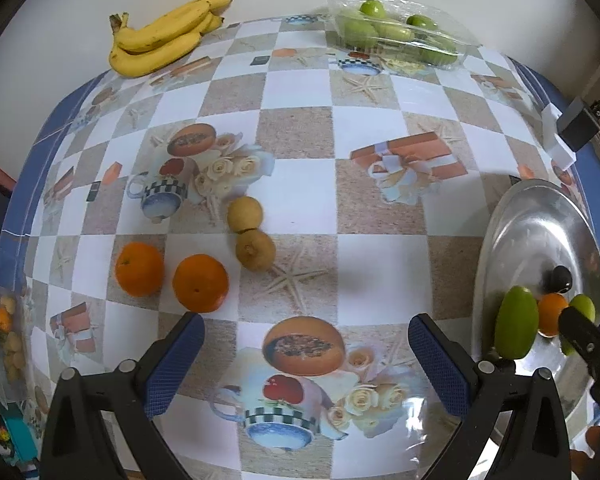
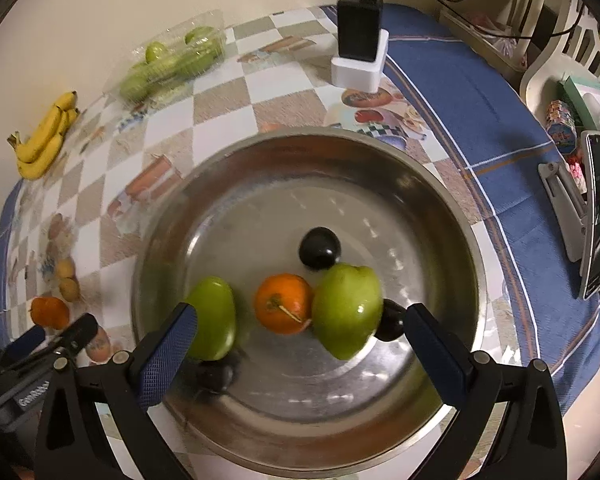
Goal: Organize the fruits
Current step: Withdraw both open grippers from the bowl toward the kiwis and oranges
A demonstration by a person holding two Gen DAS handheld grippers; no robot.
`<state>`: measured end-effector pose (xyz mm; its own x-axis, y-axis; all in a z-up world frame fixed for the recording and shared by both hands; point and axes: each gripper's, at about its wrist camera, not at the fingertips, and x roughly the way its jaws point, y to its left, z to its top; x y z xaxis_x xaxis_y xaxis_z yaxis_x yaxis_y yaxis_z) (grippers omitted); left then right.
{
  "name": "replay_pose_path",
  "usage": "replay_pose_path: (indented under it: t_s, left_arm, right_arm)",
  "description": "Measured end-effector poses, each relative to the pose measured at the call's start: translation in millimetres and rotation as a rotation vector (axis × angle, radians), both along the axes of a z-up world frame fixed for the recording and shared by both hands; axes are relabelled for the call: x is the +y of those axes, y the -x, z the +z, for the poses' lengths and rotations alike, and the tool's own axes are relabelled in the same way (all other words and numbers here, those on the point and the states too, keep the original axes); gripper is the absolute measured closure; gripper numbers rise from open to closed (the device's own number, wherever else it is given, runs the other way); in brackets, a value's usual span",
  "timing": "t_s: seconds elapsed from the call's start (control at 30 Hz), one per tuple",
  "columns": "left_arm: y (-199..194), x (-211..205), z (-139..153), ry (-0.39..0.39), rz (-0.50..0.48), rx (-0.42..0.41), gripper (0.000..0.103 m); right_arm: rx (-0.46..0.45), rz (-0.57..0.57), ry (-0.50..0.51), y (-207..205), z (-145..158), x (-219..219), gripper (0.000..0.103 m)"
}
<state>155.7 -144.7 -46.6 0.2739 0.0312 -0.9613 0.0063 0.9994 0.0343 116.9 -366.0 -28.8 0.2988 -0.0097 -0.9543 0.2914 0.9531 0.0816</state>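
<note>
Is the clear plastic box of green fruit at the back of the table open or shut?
Cannot tell. The clear plastic box holds green fruit, but neither view shows whether its lid is closed.

Left hand-held gripper (image 1: 306, 356) and right hand-held gripper (image 2: 300, 344) — both angled steeply down, jaws spread wide.

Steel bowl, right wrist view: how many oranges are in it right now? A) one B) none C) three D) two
A: a single orange lies in the steel bowl, between two green fruits; the two other oranges sit out on the tablecloth.
</note>
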Motion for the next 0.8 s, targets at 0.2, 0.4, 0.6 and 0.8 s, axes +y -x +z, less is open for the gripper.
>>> replay_pose_path:
  t_s: [0.2,0.4,0.6,0.8]
  left_arm:
    - [-1.7,19.9,7.6,-0.013,0.019,-0.031,0.0]
    - [-4.5,42.2,11.2,0.009,0.046,-0.048,0.0]
    - [-6.6,62.2,17.9,0.003,0.081,-0.079,0.0]
    - [-6.8,96.6,24.3,-0.003,0.171,-0.127,0.0]
  right_arm:
    - [-0.041,0.028,-0.031,-2.6,8.4,14.0,0.0]
    - [-0.08,0.071,-0.043,-4.8,17.5,31.7,0.0]
    - [-0.078,0.154,-0.028,-8.0,15.0,59.6,0.0]
    - [-0.088,0.199,-0.026,-9.9,17.5,80.5,0.0]
